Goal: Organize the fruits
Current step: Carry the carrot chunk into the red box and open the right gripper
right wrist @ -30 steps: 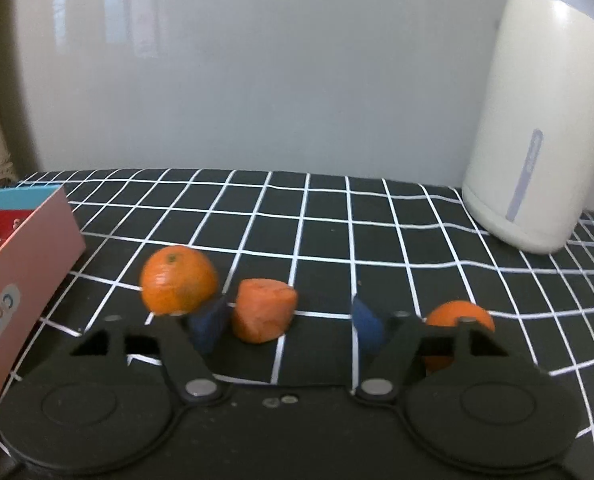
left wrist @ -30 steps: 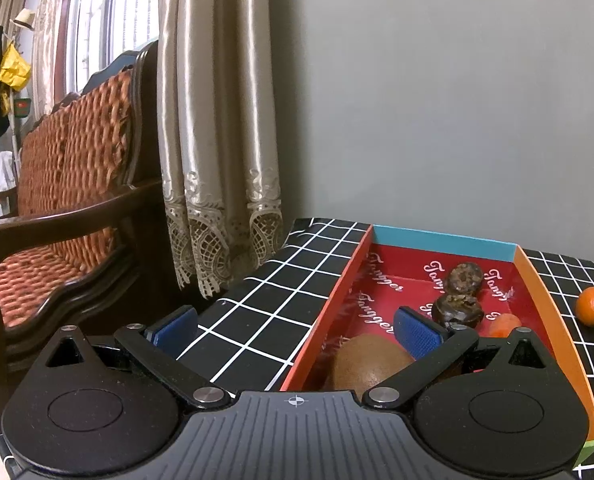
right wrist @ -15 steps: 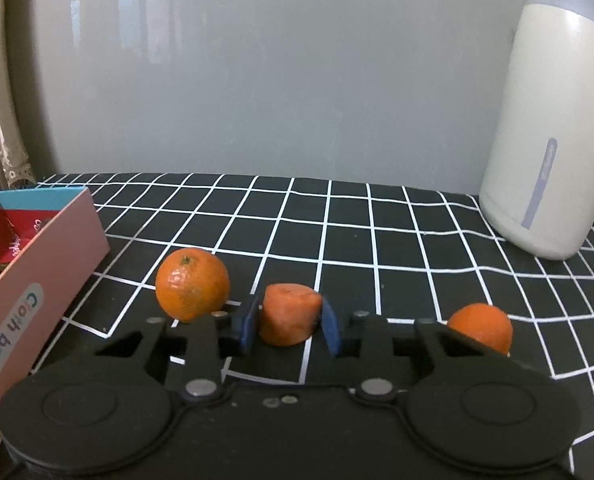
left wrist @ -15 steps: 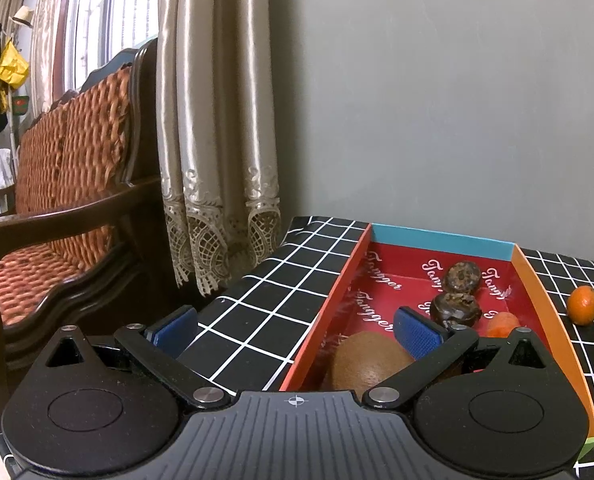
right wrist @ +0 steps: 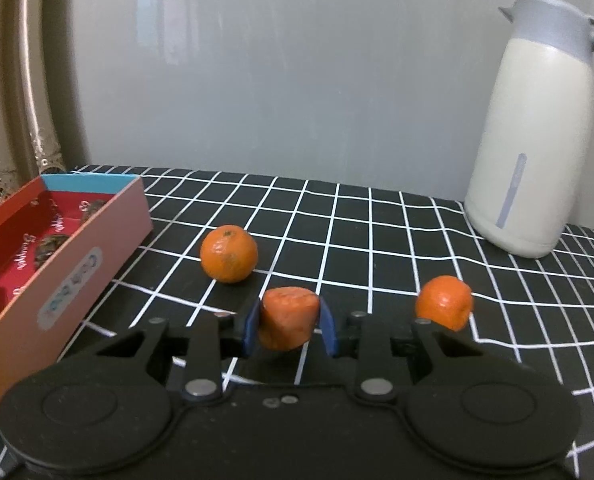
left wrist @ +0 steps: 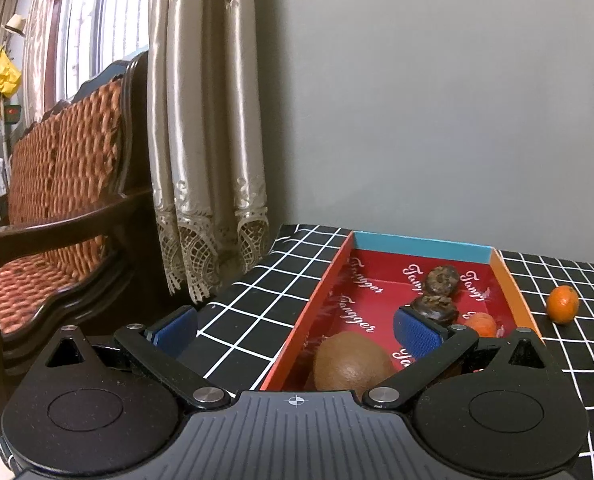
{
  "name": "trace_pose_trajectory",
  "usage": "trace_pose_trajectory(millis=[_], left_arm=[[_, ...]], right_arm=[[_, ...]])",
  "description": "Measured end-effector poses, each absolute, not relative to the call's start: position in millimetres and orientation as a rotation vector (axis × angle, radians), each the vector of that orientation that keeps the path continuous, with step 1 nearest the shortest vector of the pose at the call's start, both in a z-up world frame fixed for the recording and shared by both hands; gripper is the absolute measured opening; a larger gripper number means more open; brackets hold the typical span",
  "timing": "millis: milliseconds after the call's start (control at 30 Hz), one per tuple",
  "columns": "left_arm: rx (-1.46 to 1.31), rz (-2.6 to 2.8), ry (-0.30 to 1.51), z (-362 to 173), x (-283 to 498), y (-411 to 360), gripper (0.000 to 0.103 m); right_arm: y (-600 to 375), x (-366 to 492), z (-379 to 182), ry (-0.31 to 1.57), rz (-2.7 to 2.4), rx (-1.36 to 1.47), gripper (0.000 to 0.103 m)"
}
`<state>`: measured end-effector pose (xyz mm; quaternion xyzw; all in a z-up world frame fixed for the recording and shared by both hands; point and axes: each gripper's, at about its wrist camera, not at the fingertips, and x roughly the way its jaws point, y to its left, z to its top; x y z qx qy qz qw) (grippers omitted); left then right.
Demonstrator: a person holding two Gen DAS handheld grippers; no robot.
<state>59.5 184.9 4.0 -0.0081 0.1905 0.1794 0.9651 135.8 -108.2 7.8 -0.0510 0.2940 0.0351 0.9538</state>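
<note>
My right gripper [right wrist: 289, 326] is shut on an orange carrot-like chunk [right wrist: 287, 320] and holds it a little above the checked cloth. Two mandarins lie on the cloth, one [right wrist: 229, 253] to its left and one [right wrist: 444, 302] to its right. The red box [right wrist: 97, 248] stands at the left; it also shows in the left wrist view [left wrist: 513, 288]. It holds a brown kiwi [left wrist: 351, 364], two dark round fruits [left wrist: 441, 280] [left wrist: 433, 307] and an orange piece [left wrist: 481, 323]. My left gripper [left wrist: 297, 332] is open and empty over the box's near left edge.
A cream thermos jug [right wrist: 537, 140] stands at the back right. A wooden armchair [left wrist: 57, 200] and curtain [left wrist: 205, 140] stand left of the table. A mandarin [left wrist: 562, 304] lies right of the box. A grey wall backs the table.
My right gripper closed on the orange chunk and lifted it, backing up and away from the cloth. My left gripper has barely moved.
</note>
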Motion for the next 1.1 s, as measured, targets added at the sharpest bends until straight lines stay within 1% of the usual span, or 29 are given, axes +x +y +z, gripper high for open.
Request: trace_pose_trajectory(millis=[500, 800, 1100], left_arm=[[-0.002, 0.328, 0.385, 9, 42, 171, 0.103], [0.011, 0.353, 0.386, 10, 35, 182, 0.103], [-0.003, 0.386, 0.385, 9, 28, 202, 0.103]], right_arm=[[-88, 71, 33, 0.544, 0.153, -0.101, 0.03], [-52, 60, 51, 0.48, 0.249, -0.108, 0.03], [2, 65, 48, 0.459, 0.36, -0.127, 0.03]])
